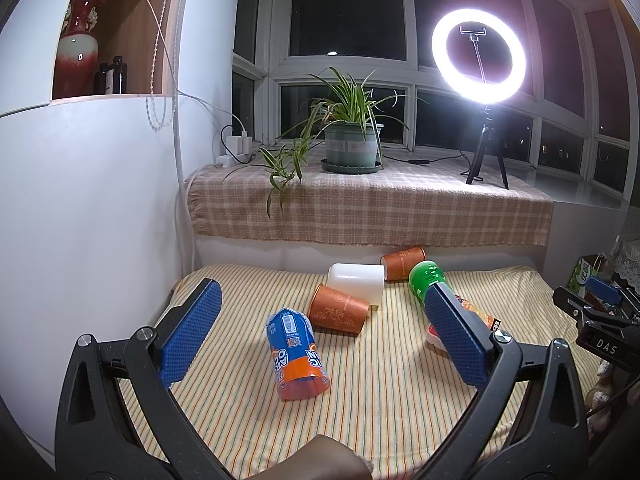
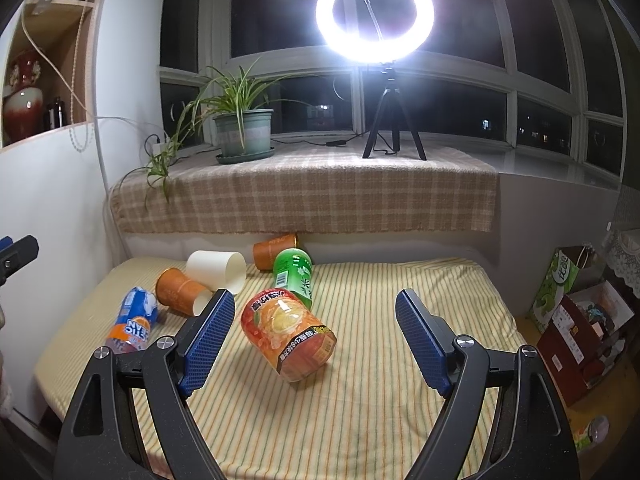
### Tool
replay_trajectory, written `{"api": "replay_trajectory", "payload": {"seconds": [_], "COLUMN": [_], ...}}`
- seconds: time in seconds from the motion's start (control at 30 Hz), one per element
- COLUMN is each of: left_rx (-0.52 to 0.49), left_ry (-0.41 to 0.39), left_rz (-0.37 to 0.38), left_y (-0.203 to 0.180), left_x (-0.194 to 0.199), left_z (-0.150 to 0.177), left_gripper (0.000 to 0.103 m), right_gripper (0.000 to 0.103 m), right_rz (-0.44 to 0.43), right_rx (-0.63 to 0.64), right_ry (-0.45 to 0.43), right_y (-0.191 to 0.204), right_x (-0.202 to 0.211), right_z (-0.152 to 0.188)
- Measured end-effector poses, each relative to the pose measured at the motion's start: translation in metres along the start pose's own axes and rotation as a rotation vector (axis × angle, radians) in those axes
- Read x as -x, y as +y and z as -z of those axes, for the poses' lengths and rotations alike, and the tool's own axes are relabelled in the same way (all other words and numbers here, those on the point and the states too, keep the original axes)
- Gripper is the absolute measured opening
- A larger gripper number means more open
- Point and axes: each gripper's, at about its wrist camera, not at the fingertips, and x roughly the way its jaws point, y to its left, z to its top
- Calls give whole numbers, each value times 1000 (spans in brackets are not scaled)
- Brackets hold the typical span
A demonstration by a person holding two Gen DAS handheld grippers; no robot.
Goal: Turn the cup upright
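Several cups lie on their sides on a striped cloth [image 1: 360, 392]. A blue and orange cup [image 1: 297, 354] lies between my left gripper's [image 1: 320, 328] open fingers; it shows at the left in the right wrist view [image 2: 134, 324]. An orange and red fruit cup [image 2: 288, 334] lies between my right gripper's [image 2: 314, 330] open fingers, closer to the left finger. Farther back lie an orange paper cup [image 1: 338, 310], a white cup [image 1: 356, 282], a second orange paper cup [image 1: 402, 263] and a green cup [image 1: 427, 278]. Both grippers are empty.
A checked-cloth sill [image 1: 368, 204] behind holds a potted plant [image 1: 352, 144] and a ring light on a tripod [image 1: 480, 80]. A white wall [image 1: 80, 200] stands to the left. Boxes [image 2: 576, 328] sit on the floor to the right.
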Motion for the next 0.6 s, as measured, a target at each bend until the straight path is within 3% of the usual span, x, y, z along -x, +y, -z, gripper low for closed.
{"api": "replay_trajectory", "payload": {"seconds": [0.6], "left_rx": [8], "left_ry": [43], "left_rz": [-22], "left_y": [10], "left_x": [-14], "left_z": [3], "left_gripper": [103], "right_gripper": [83], "right_rz": [-59], "right_rx": [41], "right_ry": [35], "right_y": [11], "right_x": [-26], "right_z": [-4]}}
